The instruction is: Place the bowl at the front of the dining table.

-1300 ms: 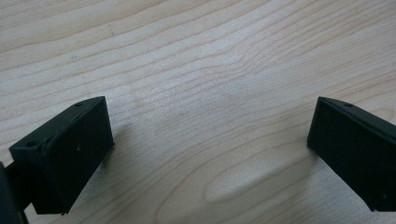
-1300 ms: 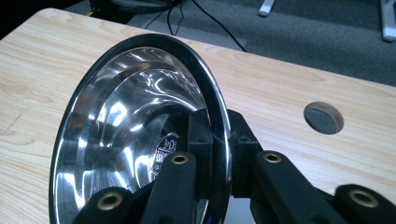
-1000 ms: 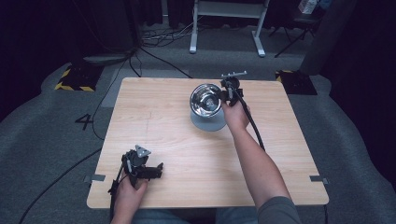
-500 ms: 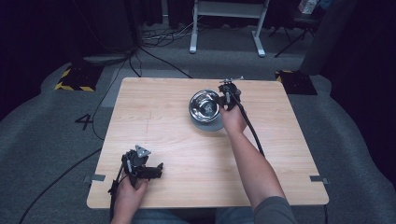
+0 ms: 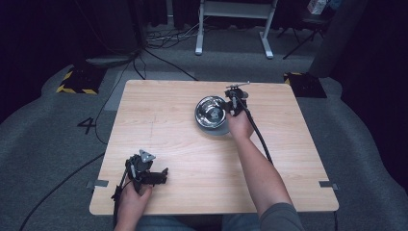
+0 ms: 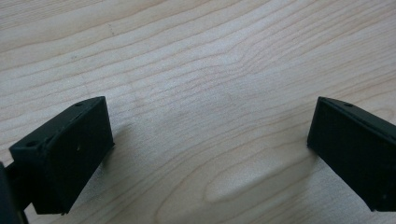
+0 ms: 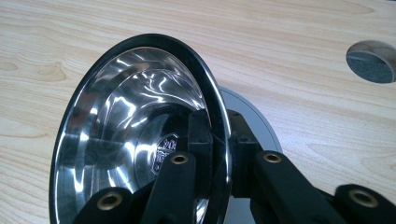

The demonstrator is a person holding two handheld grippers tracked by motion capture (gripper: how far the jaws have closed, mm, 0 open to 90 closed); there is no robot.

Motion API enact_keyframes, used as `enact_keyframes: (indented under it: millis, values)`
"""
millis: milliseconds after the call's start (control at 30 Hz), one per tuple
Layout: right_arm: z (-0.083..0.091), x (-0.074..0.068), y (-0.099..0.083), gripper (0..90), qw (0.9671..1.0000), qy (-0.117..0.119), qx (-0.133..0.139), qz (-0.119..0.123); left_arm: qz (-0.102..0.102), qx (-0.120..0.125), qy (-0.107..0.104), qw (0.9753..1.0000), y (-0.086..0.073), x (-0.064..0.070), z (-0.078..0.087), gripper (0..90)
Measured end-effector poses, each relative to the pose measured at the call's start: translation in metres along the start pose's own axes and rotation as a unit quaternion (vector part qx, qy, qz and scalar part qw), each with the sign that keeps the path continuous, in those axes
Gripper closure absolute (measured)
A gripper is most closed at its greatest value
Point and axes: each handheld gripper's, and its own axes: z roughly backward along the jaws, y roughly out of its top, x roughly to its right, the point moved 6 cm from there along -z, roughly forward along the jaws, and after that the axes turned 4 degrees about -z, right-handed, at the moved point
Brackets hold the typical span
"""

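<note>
A shiny steel bowl [image 5: 210, 111] sits at the back middle of the wooden table [image 5: 173, 120], tipped up over a flat grey disc [image 5: 222, 129]. My right gripper [image 5: 232, 103] is shut on the bowl's right rim. In the right gripper view the bowl [image 7: 135, 140] stands tilted, its rim pinched between one jaw inside and one outside at my right gripper [image 7: 219, 140], with the grey disc [image 7: 252, 116] behind it. My left gripper [image 5: 156, 175] rests at the front left of the table, open. In the left gripper view my left gripper [image 6: 210, 144] holds nothing, with bare wood between the fingers [image 6: 70, 149].
A round cable hole [image 7: 372, 60] is cut in the tabletop beyond the bowl. Black cables trail from both grippers. A white table frame [image 5: 231, 24] and floor cables [image 5: 163, 53] lie past the far edge; yellow-black taped plates [image 5: 77, 79] flank the back corners.
My right gripper has carried the tilted bowl a little toward the table's middle and lowered it over the grey disc. The left gripper has stayed still.
</note>
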Motion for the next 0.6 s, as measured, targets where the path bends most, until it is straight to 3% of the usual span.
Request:
enact_keyframes:
  millis: [433,600]
  values:
    - [-0.0048,0.0053,-0.0036,82.5,0.9998,0.005,-0.014,-0.011,-0.001,-0.001,0.000,1.0000,-0.0001,0.0000,0.0001,0.3]
    - [-0.0053,0.0075,-0.0044,80.1,0.9997,-0.009,-0.019,-0.008,-0.001,-0.001,0.000,1.0000,-0.0001,0.0000,0.0001,0.3]
